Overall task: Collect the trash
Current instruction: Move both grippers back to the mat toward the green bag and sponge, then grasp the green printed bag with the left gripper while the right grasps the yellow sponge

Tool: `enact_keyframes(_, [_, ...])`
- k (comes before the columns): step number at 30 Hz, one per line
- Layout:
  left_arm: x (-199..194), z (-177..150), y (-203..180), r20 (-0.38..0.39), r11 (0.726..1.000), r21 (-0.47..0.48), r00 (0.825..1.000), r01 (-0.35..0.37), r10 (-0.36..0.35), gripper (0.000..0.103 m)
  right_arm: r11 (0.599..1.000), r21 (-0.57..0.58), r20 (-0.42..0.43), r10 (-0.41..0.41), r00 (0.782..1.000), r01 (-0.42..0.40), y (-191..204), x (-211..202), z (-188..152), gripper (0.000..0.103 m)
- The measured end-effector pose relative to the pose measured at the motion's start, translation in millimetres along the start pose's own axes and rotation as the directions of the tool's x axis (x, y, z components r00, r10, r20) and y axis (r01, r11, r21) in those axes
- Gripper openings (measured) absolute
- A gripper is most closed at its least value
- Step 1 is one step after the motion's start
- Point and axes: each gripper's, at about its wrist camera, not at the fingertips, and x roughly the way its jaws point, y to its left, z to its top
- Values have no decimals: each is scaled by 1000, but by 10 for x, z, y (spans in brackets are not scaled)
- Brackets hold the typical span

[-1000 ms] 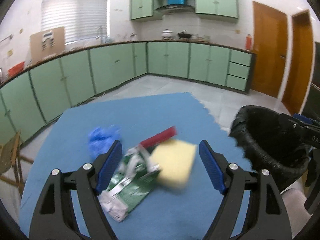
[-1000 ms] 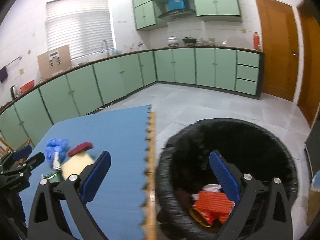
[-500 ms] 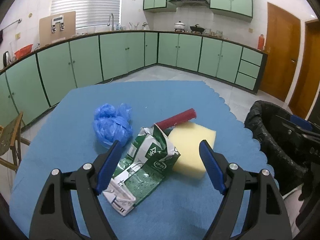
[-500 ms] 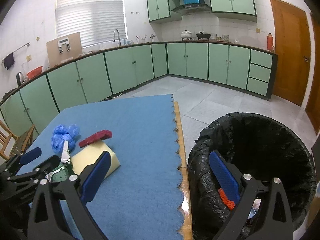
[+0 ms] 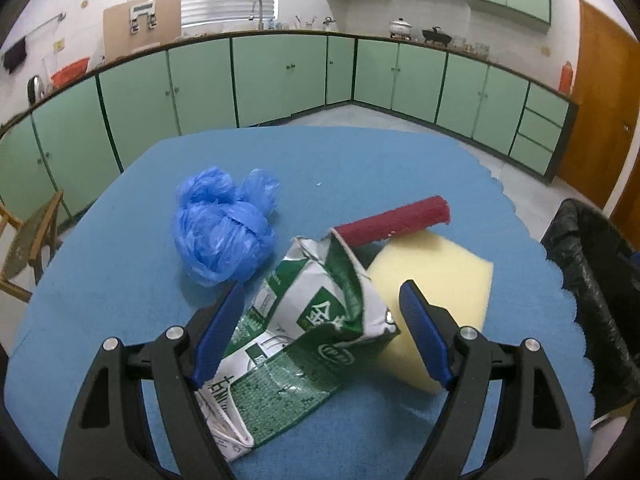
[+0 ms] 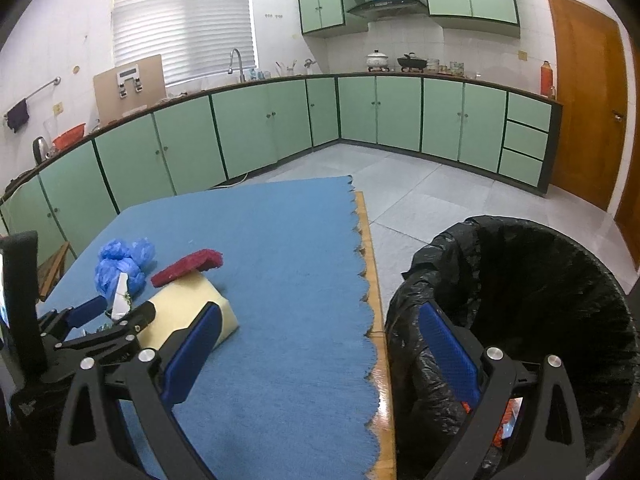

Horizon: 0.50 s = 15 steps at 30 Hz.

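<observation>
The left tool (image 5: 320, 304) is gaping wide around the crumpled green-and-white paper carton (image 5: 304, 340), seemingly not pressing it. The yellow foam block (image 5: 436, 280) is lying just right of it. The right tool (image 6: 316, 332) is hanging open, empty, straddling the black-lined bin's (image 6: 560, 280) rim and the blue-covered bench (image 6: 280, 280).

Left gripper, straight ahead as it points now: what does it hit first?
Probably the crumpled green carton: it lies between the open left gripper fingers, untouched. The yellow sponge sits just right of that line; depth is unclear.
</observation>
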Motion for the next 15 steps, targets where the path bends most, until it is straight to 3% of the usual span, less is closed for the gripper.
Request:
enact_keyframes(8, [-110,-67,325,-16,999,-32,999,41,-42,39,999,-31,0,32,999,-32,191,54,26,96])
enact_keyframes(15, [-124,-133,611,-30,994,-90,998,54,-57,40,994,-64,-15,90,996,-91,506,134,52,96])
